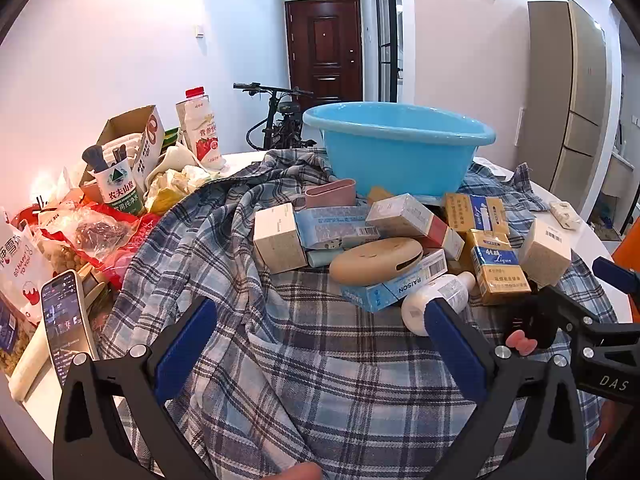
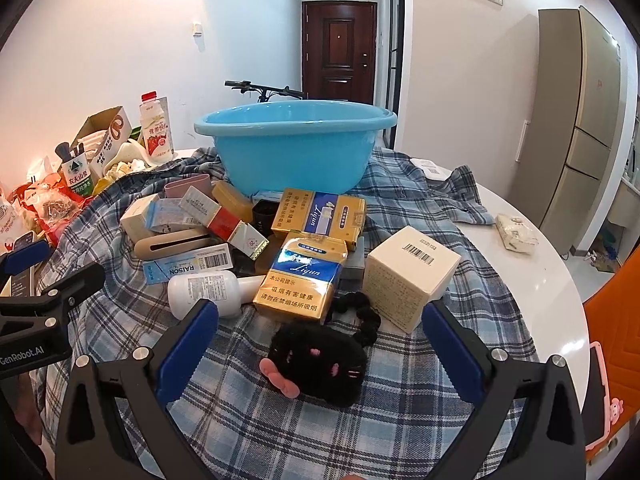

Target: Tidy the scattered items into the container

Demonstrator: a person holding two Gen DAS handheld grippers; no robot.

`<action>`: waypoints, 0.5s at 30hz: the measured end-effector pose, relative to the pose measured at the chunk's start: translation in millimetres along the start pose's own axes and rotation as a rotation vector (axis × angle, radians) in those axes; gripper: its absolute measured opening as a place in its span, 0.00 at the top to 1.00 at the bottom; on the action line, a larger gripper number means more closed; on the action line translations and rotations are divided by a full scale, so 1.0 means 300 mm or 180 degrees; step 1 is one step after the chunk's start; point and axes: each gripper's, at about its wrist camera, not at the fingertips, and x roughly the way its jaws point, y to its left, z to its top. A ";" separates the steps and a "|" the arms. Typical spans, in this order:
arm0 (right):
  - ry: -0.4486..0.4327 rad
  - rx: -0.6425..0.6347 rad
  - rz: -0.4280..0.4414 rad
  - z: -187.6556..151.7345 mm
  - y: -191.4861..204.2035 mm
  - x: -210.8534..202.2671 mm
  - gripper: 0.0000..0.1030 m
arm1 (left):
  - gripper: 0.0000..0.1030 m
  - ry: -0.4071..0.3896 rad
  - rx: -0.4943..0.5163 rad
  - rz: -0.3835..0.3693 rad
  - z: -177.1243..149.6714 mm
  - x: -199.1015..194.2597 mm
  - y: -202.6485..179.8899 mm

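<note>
Left gripper [image 1: 320,344]: jaws spread wide, empty, over plaid cloth [image 1: 304,364]. Ahead, scattered boxes [image 1: 336,226], tan case [image 1: 376,260] and white bottle [image 1: 438,294] lie before the blue basin [image 1: 400,152]. Right gripper [image 2: 320,344]: jaws spread wide, black plush toy [image 2: 320,364] between them, untouched.

A lived-in home is shown. A dark wooden entrance door [image 1: 325,48] is seen at the end of a hallway at top centre, with a bicycle [image 1: 276,116] parked before it. A tall fridge [image 2: 580,120] is placed at the right, and snack packets [image 1: 80,236] are heaped at the left on a white table [image 2: 552,280].
</note>
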 end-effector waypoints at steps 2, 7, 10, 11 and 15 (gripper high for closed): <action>-0.0005 0.0007 -0.0008 0.001 0.000 -0.001 0.00 | 0.00 -0.0004 0.0006 -0.0007 0.001 0.001 -0.002; 0.0015 0.0046 -0.0046 -0.001 -0.010 0.002 0.00 | 0.00 -0.0031 0.0068 -0.0048 0.002 0.001 -0.018; 0.0038 0.0077 -0.0041 -0.004 -0.014 0.004 0.00 | 0.00 -0.0036 0.0070 -0.0072 0.006 0.003 -0.023; 0.0056 0.0085 -0.0019 -0.004 -0.015 0.006 0.00 | 0.00 -0.0039 0.0065 -0.0080 0.007 0.004 -0.023; 0.0067 0.0055 -0.0023 -0.004 -0.009 0.010 0.00 | 0.00 -0.0034 0.0061 -0.0074 0.009 0.006 -0.023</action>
